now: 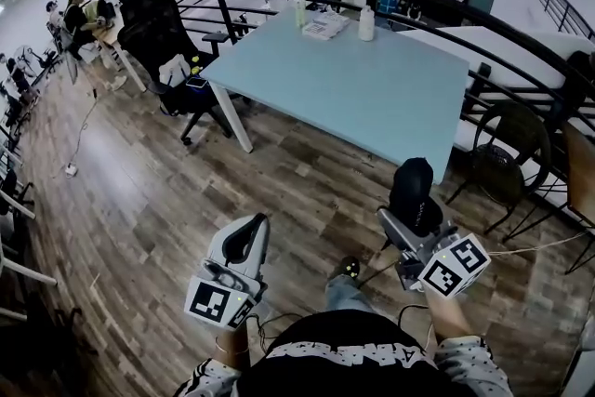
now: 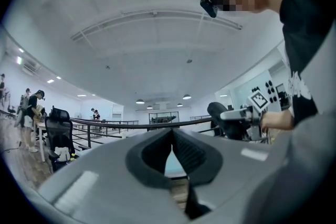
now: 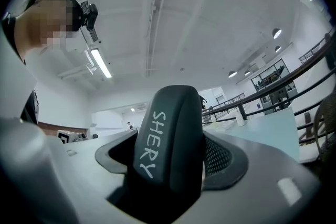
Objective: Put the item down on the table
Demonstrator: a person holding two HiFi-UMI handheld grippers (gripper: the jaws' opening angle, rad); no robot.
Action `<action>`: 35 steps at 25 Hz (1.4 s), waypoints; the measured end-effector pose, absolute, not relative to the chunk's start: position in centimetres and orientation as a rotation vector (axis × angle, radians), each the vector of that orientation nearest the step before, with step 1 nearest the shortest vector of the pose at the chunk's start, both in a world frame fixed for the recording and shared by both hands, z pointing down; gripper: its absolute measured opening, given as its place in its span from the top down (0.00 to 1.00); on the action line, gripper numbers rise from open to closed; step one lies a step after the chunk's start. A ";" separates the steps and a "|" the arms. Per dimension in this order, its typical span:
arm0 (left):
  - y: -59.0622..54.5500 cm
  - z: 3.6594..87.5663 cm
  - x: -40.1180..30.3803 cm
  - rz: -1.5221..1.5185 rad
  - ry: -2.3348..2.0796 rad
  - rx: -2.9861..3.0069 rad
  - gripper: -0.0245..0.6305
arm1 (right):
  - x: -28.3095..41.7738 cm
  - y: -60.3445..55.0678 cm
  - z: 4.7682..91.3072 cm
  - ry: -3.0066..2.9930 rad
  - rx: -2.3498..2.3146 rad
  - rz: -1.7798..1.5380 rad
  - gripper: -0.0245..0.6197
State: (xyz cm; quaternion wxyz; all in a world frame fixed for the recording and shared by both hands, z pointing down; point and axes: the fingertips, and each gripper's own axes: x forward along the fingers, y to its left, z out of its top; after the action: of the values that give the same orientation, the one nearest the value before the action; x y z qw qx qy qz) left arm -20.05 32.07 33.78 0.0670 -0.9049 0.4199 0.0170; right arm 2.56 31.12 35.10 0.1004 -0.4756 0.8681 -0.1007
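Note:
My right gripper (image 1: 402, 220) is shut on a black rounded case (image 1: 415, 191) that stands up out of its jaws. In the right gripper view the case (image 3: 169, 128) fills the gap between the jaws of the right gripper (image 3: 170, 162) and shows white lettering "SHERY". The light blue table (image 1: 372, 84) lies ahead of both grippers, across a stretch of wooden floor. My left gripper (image 1: 247, 237) is held low at the left, shut with nothing in it. In the left gripper view the pads of the left gripper (image 2: 172, 139) meet.
Two white bottles (image 1: 366, 23) (image 1: 299, 10) and a flat stack of papers (image 1: 325, 26) sit at the table's far edge. A black curved railing (image 1: 446, 0) runs behind and to the right. A black office chair (image 1: 163, 37) stands at the left and a round chair (image 1: 502, 158) at the right.

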 end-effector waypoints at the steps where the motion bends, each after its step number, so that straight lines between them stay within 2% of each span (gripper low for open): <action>1: 31.3 33.9 -19.3 0.038 1.247 -2.735 0.96 | 3.1 30.3 35.3 2.563 -1.409 -0.305 0.38; 35: 12.1 31.6 -12.2 -0.097 1.342 -2.667 0.96 | 9.4 8.6 36.9 2.550 -1.245 -0.446 0.38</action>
State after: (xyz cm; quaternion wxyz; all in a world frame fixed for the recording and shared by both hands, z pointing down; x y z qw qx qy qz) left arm -12.21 12.06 31.58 0.0771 -0.8902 0.4478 -0.0325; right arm 9.41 8.58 36.93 0.1343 -0.4295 0.8797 -0.1538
